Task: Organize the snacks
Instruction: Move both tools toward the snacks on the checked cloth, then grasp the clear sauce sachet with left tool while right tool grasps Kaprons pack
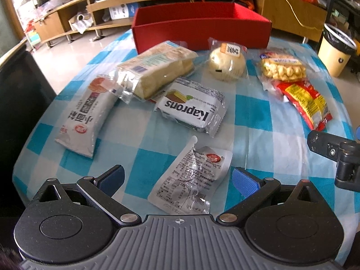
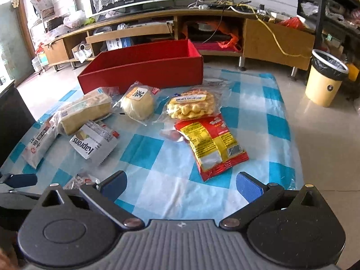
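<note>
- Left wrist view: the left gripper hovers low over a bench covered by a blue and white checked cloth. Its jaws are spread wide and hold nothing.
- A flat, mostly clear sachet printed with small text lies on the cloth between the two blue finger pads, touching neither.
- Beyond it lies a silver wafer pack with an upside-down brand name, a long white tube pack to its left, and a clear-wrapped cracker pack behind.
- A wrapped round bun sits near the middle, just in front of an open red box at the far edge.
- Right wrist view: the right gripper is also wide open and empty, above bare cloth.
- Ahead of it lies a red and yellow snack bag, overlapping a clear bag of yellow puffed pieces.
- A cream-coloured bin with a black liner stands on the floor at right.
</note>
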Tool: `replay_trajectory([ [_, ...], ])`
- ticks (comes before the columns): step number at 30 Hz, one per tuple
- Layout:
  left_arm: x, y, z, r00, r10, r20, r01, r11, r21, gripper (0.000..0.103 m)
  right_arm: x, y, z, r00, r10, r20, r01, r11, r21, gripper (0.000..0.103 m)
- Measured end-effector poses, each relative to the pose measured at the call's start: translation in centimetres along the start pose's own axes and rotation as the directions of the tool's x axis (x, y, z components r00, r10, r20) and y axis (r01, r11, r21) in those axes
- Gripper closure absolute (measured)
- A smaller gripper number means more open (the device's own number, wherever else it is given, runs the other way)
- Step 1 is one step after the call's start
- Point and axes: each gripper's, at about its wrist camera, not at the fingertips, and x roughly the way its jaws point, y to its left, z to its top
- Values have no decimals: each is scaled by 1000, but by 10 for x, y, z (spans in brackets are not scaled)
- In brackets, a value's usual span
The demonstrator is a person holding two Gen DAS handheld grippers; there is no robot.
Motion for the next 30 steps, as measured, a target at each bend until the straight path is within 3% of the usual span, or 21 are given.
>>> replay_trajectory([
  [5, 12, -6, 4, 1000, -9, -15, 9, 999, 37, 2, 6, -2, 1, 1000, 11, -25, -11, 1000, 8, 0],
  [17, 31, -5, 9, 993, -77, -85, 80, 996, 27, 6, 15, -7, 3, 998, 20, -61, -19, 1000, 22, 0],
  [24, 25, -15, 12, 991, -115, -71, 121, 989, 89, 31, 16, -13, 7, 997, 36, -66, -33, 999, 42, 3],
  [30, 21, -11, 11, 987, -122, -102, 132, 986, 97, 38, 18, -7, 17, 994, 83, -73, -83, 997, 5, 12],
])
